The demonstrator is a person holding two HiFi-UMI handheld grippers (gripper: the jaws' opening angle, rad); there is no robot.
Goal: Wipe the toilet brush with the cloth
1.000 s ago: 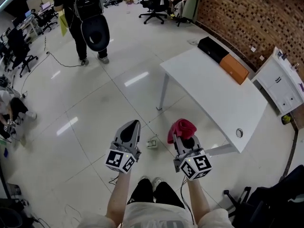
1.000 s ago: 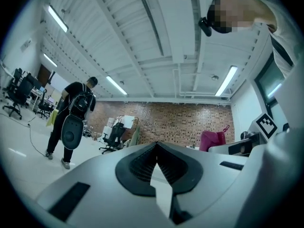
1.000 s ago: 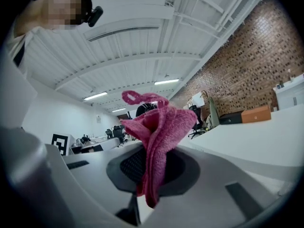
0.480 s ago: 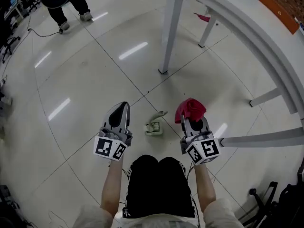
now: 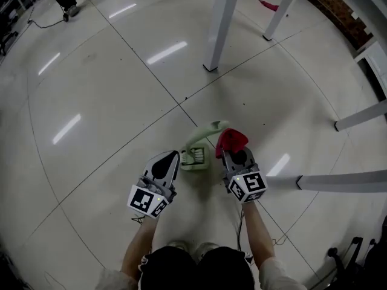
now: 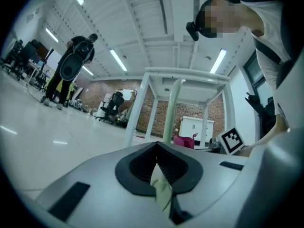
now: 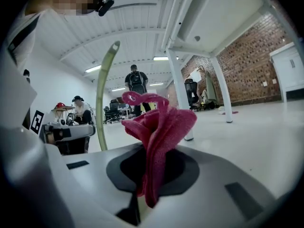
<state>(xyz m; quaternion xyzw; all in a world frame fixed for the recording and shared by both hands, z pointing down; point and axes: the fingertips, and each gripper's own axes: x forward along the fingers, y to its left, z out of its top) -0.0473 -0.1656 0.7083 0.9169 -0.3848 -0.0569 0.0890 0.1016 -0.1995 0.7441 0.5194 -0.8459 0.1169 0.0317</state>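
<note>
1. R gripper [image 5: 234, 157] is clamped on the red cloth [image 5: 232, 140], with the wad poking out front, prob. ready to wipe.
2. L gripper [image 5: 170, 161] is shut with nothing clearly in it. Guess: it's there to steady the brush.
3. Toilet brush [image 5: 195, 154] stands on the floor btwn both grippers. Handle is near the cloth, contact unclear.
4. Table leg [image 5: 221, 23] is beyond and not blocking.

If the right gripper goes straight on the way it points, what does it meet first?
Likely nothing near: the brush handle stands left of its line and the table leg slightly right, farther off. Depth is unclear.
</note>
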